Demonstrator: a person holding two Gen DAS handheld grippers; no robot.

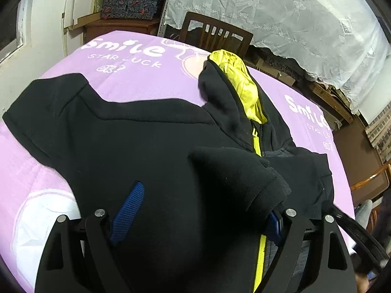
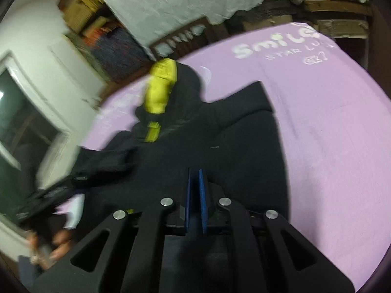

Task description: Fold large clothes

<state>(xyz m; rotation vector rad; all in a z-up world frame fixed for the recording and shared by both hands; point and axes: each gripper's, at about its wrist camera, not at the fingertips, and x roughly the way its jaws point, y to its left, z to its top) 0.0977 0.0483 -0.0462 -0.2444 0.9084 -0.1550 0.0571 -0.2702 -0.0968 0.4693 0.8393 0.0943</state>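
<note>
A black hoodie with a yellow-green hood lining and zip lies spread on a purple sheet. My left gripper hangs low over its front, jaws wide apart; one sleeve cuff lies folded across the body and drapes over the right blue pad, while the left pad is bare. In the blurred right wrist view the hoodie lies ahead, hood far away. My right gripper hovers over the black cloth with its blue pads nearly together and nothing visible between them.
The purple sheet carries white "Smile Star Luck" print. A wooden chair stands at the far edge under a lace curtain. A person's hand and the other gripper show at lower left in the right wrist view.
</note>
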